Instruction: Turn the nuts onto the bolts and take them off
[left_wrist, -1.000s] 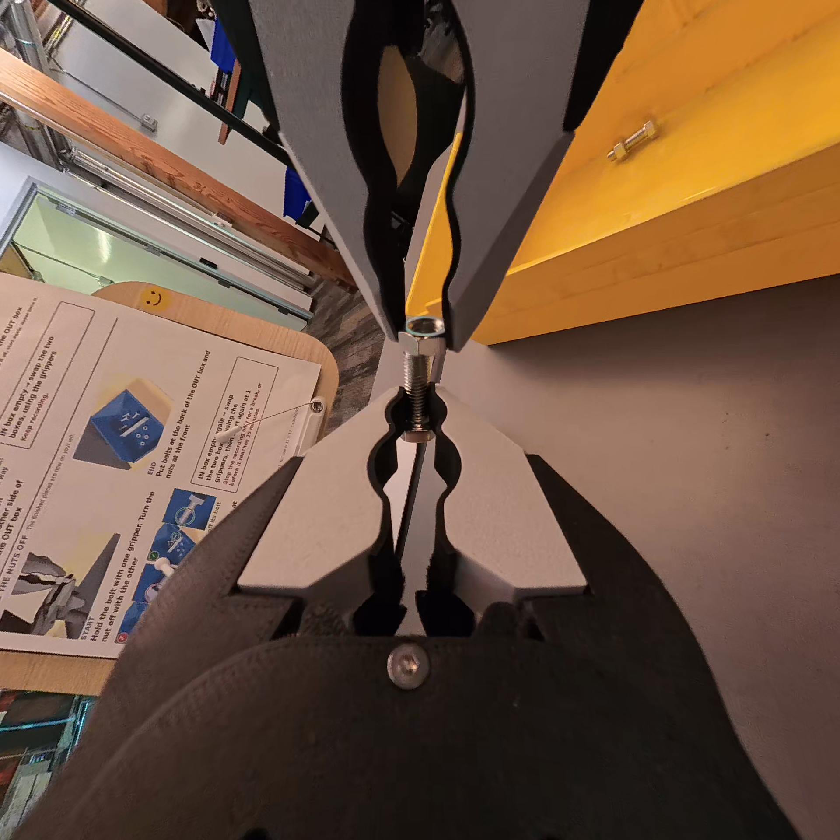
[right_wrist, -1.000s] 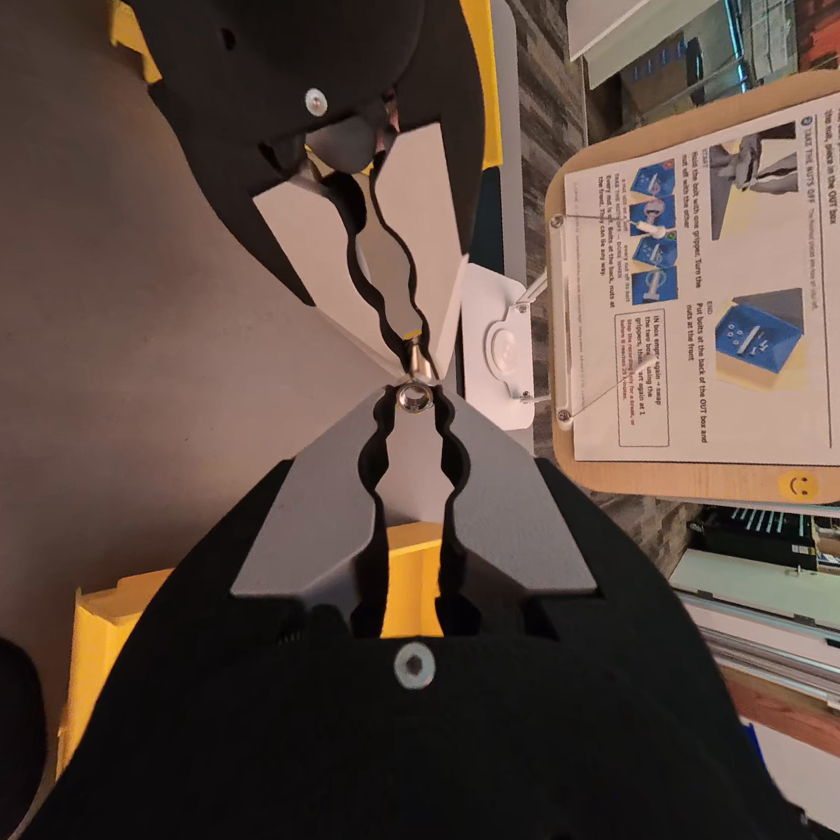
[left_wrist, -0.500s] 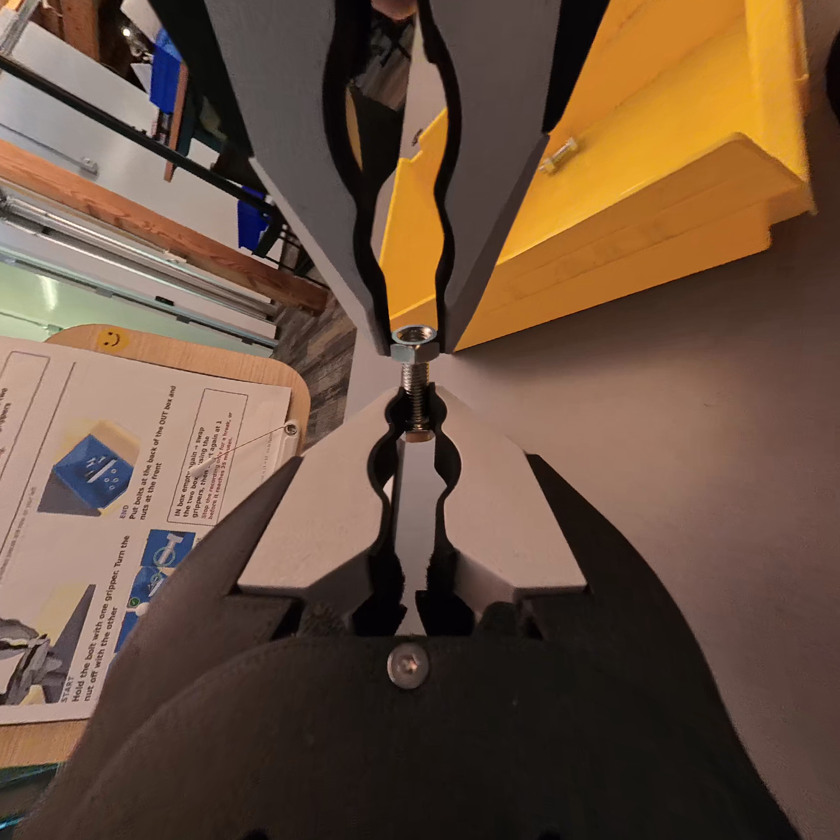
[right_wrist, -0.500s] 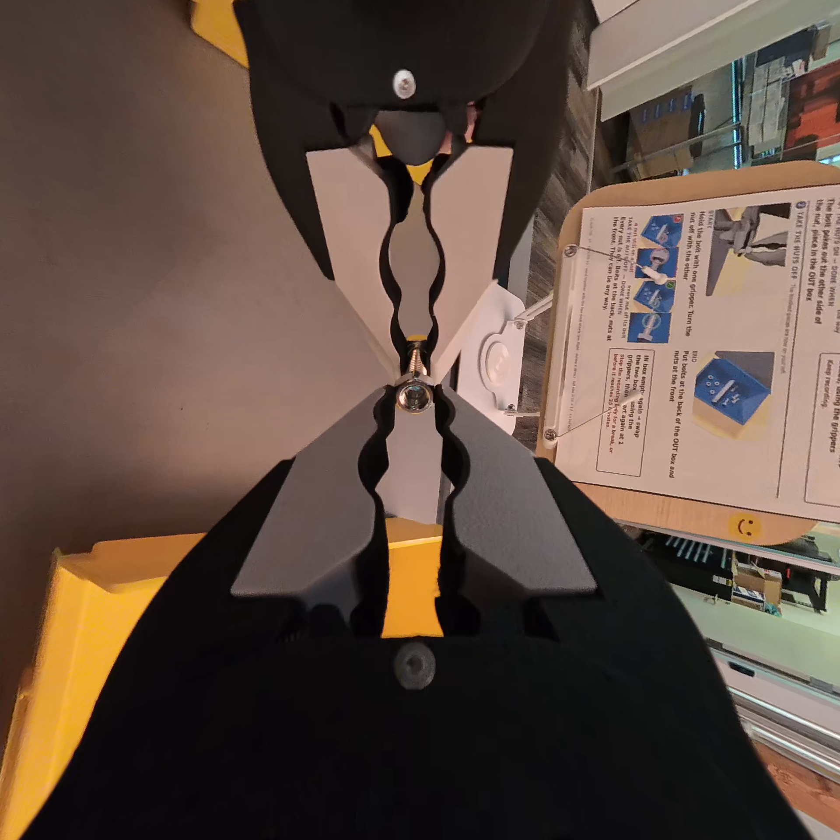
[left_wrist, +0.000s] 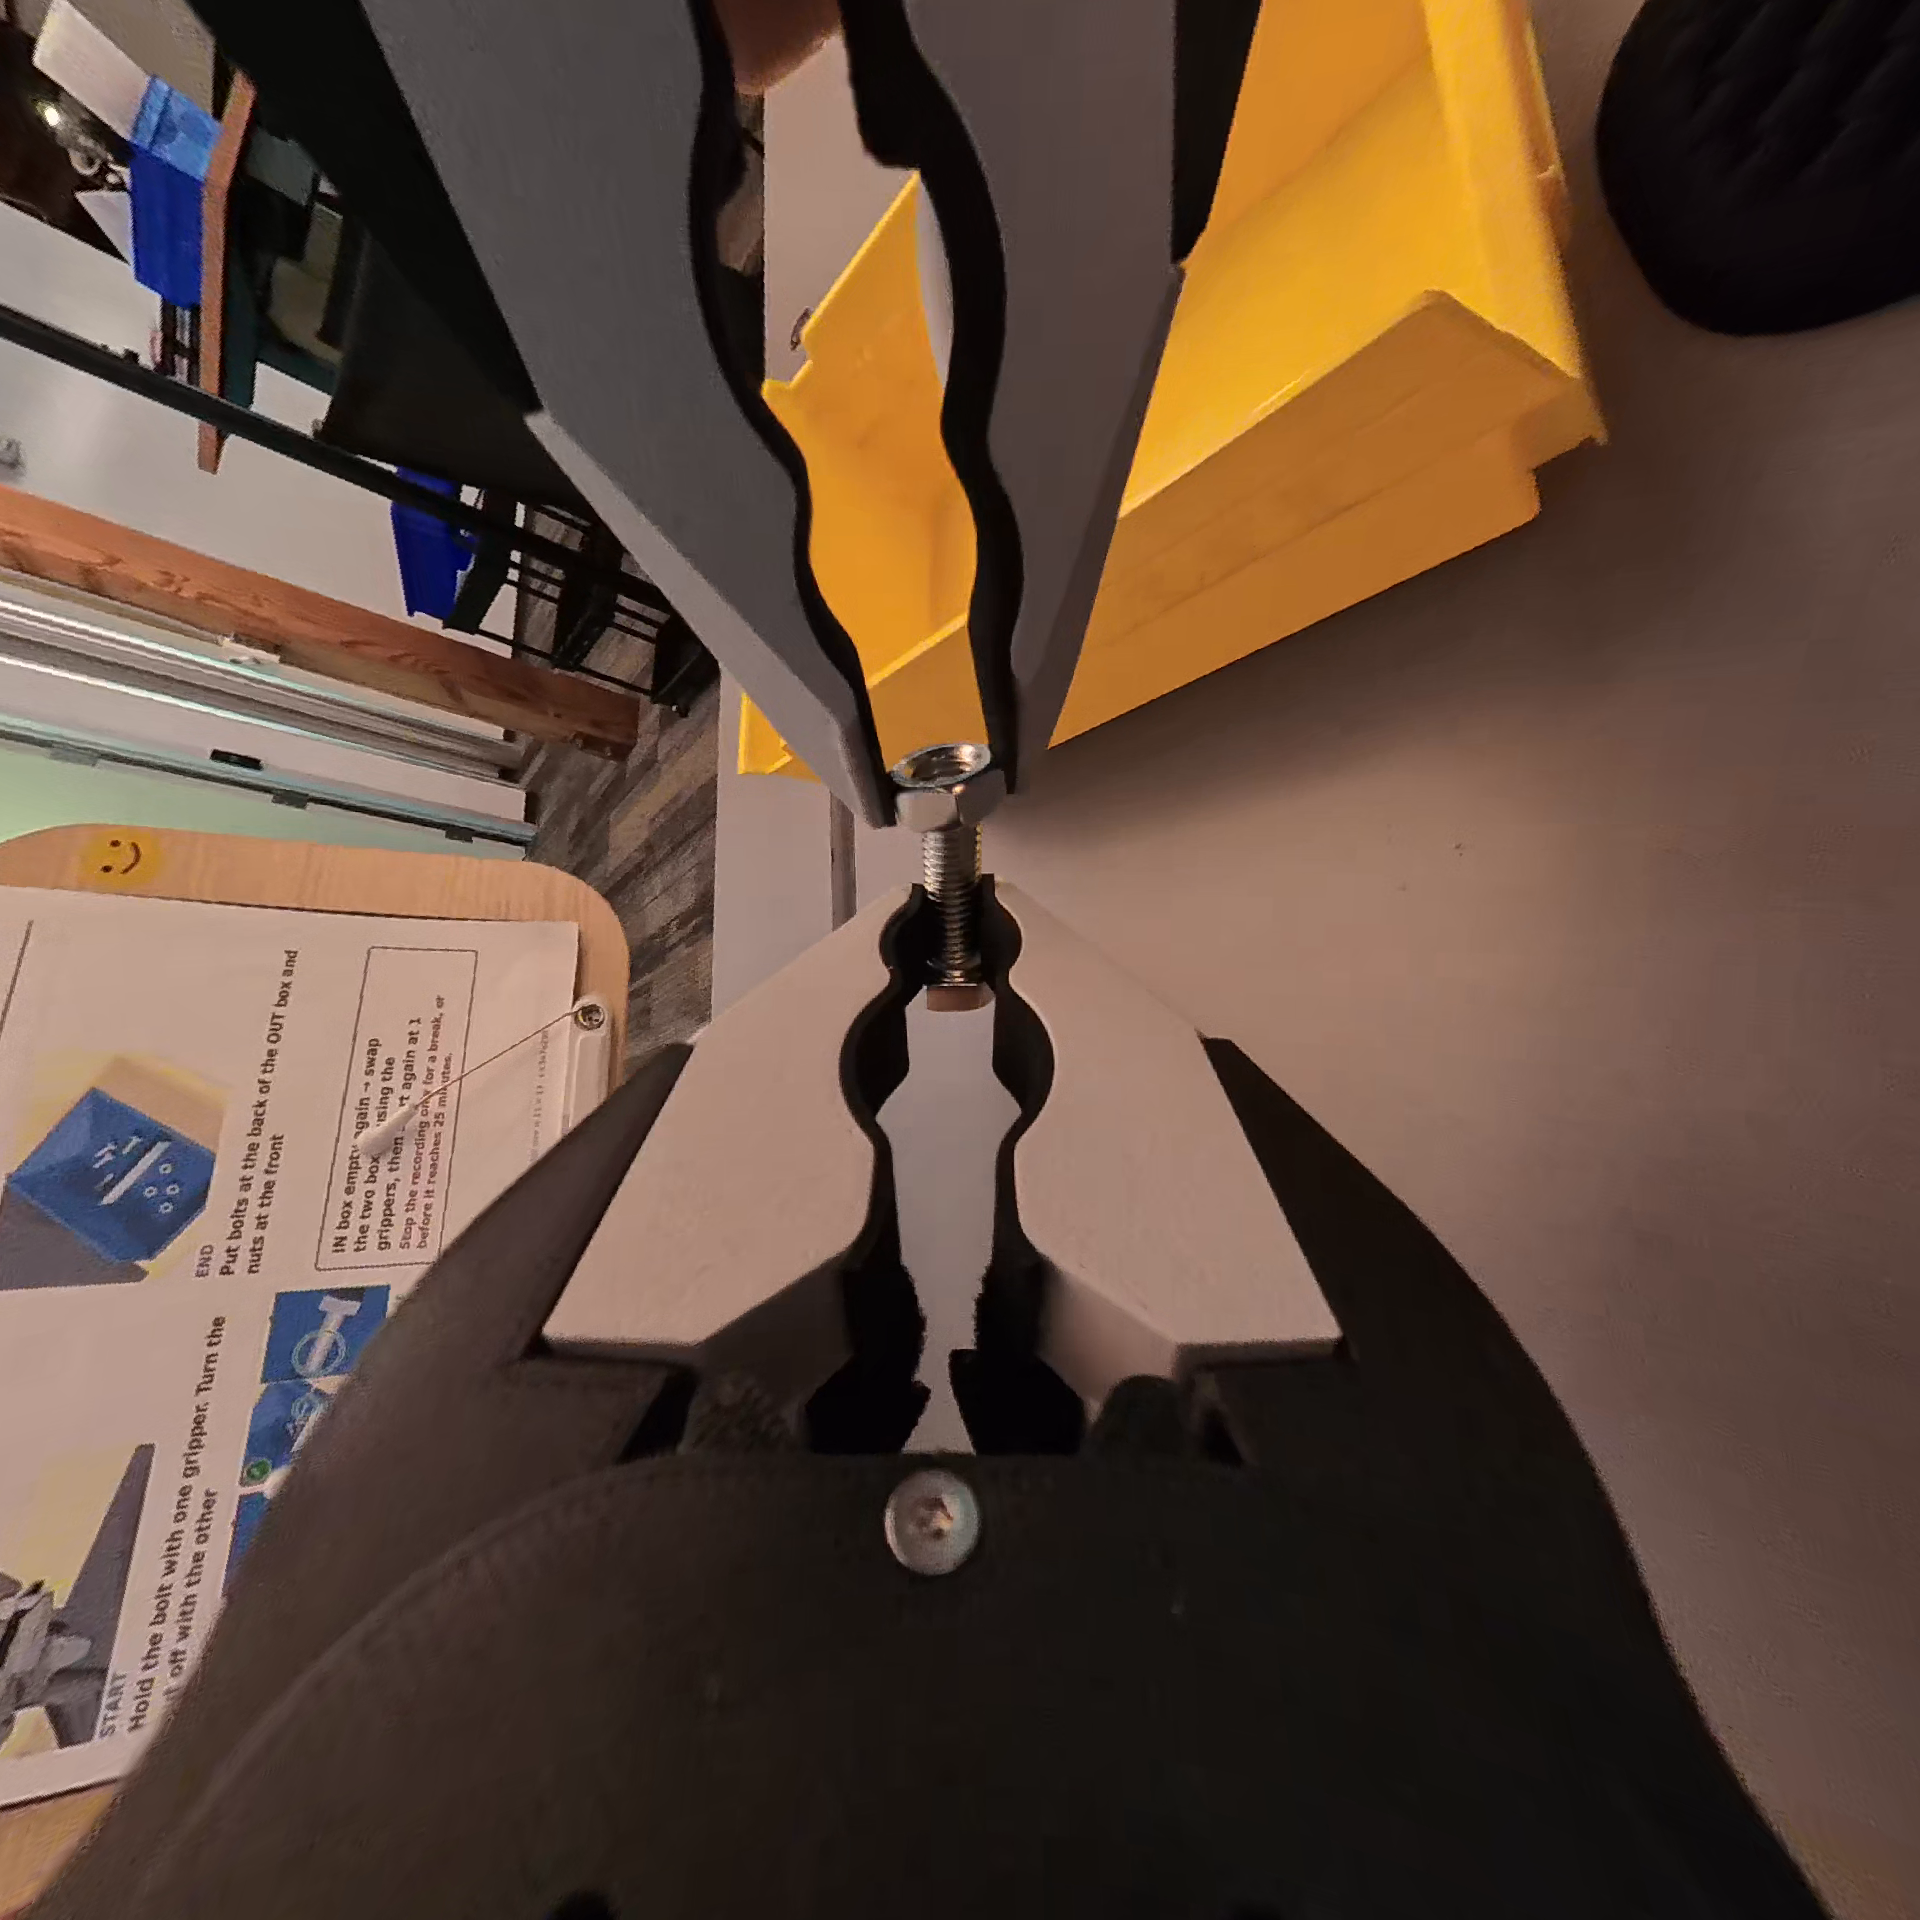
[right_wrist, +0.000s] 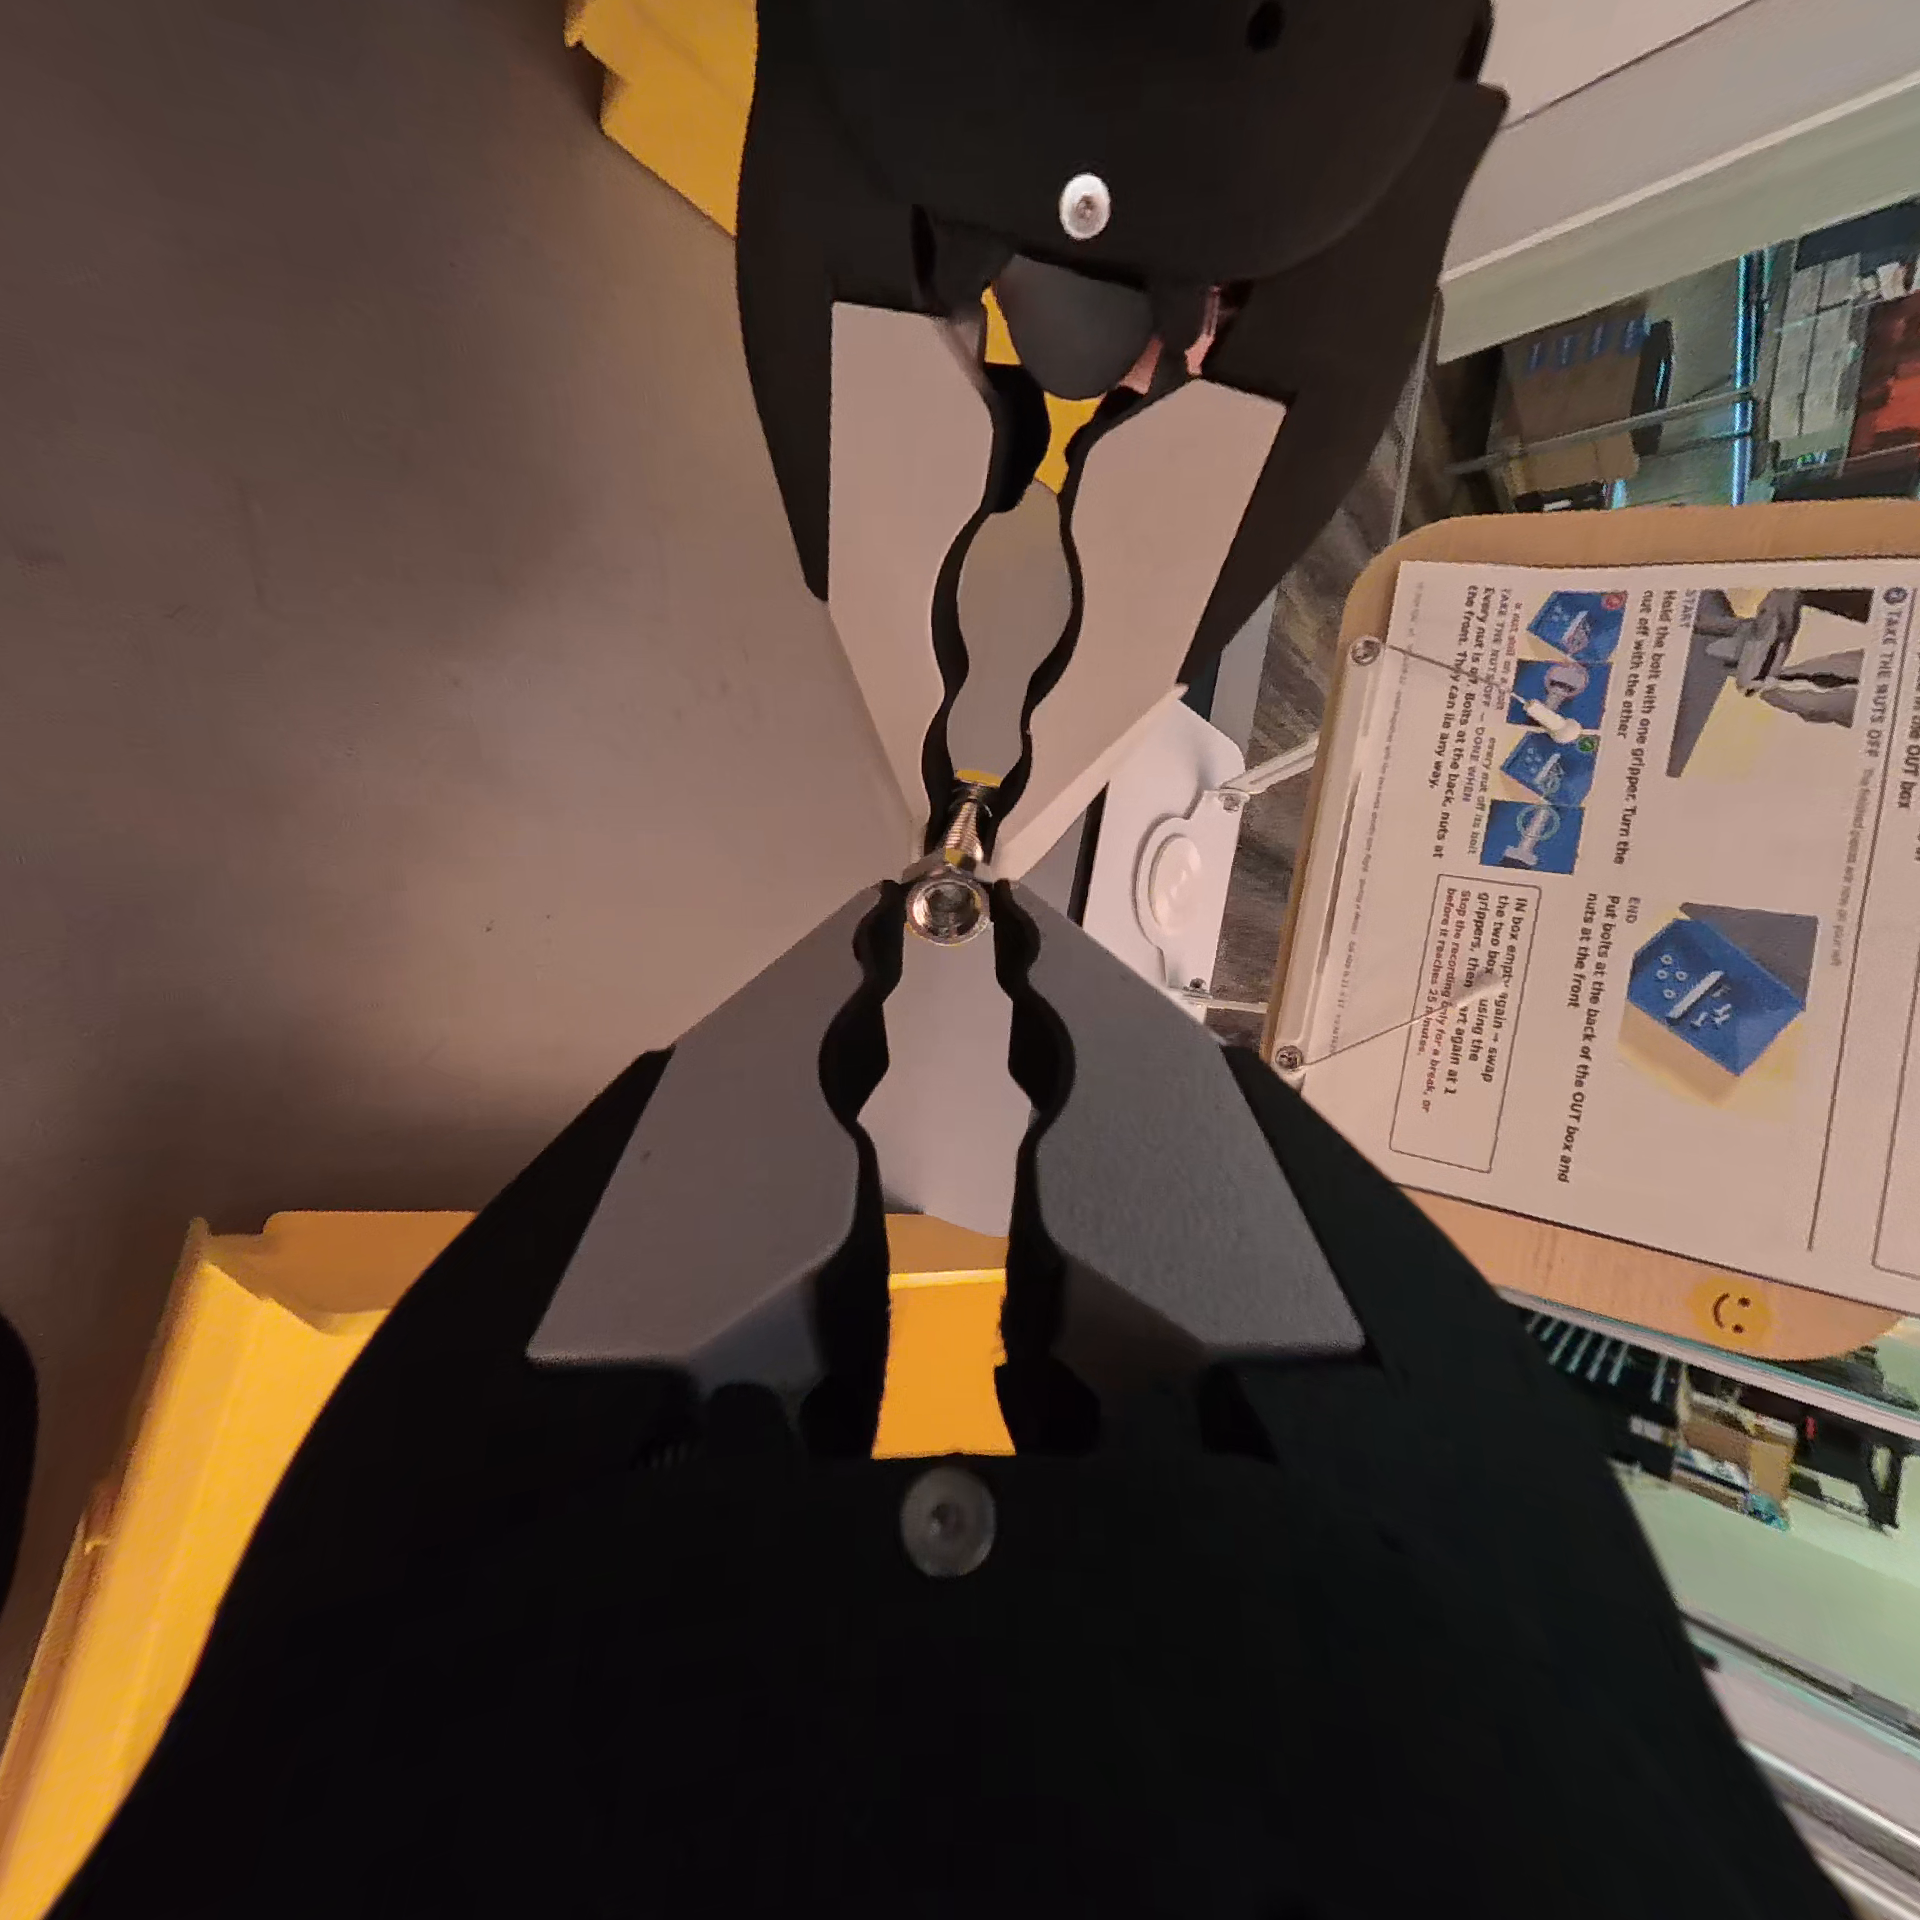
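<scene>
In the left wrist view my left gripper, with light grey fingers, is shut on the head end of a steel bolt that points away from the camera. A hex nut sits on the far end of the thread. My right gripper, with dark grey fingers, comes in from above and is shut on that nut. In the right wrist view my right gripper grips the nut end on. The bolt runs behind it into my left gripper. Both are held in the air above the table.
A yellow box lies on the grey table behind the grippers. Another yellow box is under the right gripper. An instruction sheet on a wooden board stands to the side, also in the right wrist view. A dark round object sits at the far right. Both grippers' tips are close together, under 4 cm apart. Left tips and right tips are each some 25 centimeters from the dark round object.
Both grippers have twisted against each other around the bolt's axis, and the background has rotated in both views. The nut stays at the end of the thread. Both grips are unchanged.
</scene>
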